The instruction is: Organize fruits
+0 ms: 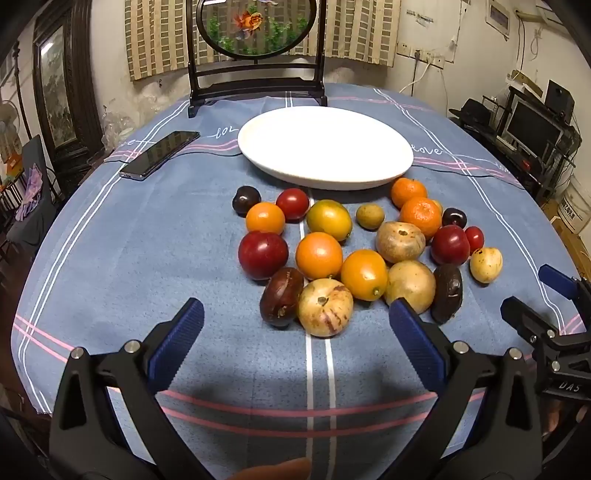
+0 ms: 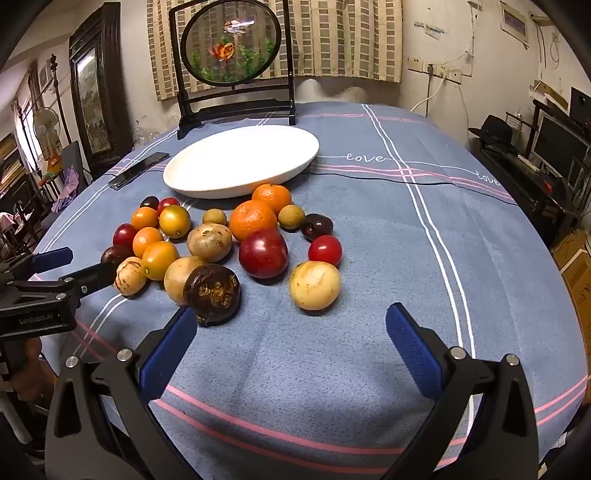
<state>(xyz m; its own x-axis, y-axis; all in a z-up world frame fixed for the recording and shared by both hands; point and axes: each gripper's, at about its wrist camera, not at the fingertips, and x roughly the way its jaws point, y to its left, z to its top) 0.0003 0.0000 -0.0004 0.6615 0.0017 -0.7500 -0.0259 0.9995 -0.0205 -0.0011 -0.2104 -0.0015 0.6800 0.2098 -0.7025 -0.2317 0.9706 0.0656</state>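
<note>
The fruits are lying in a loose cluster on the blue striped tablecloth, about midway across the tabletop, just on the near side of the white plate, which is sitting empty toward the far edge. Two mandarins are resting closest to the plate's near rim, one almost touching it. Around them are lying orange kumquat-like fruits, red plums, small cherry tomatoes, dark passion fruits and pale brownish round fruits, many touching one another.

The left gripper is hovering above the near side of the tabletop with its blue pads spread wide and nothing between them; the nearest pale fruit is lying just beyond its fingertips. The right gripper is likewise standing wide and empty, tilted down toward the cloth, with a dark passion fruit just beside its left pad and a yellowish round fruit ahead of the gap.

A black phone is lying near the far left edge, beside the plate. A dark wooden stand holding a round embroidered panel is standing at the far edge behind the plate
</note>
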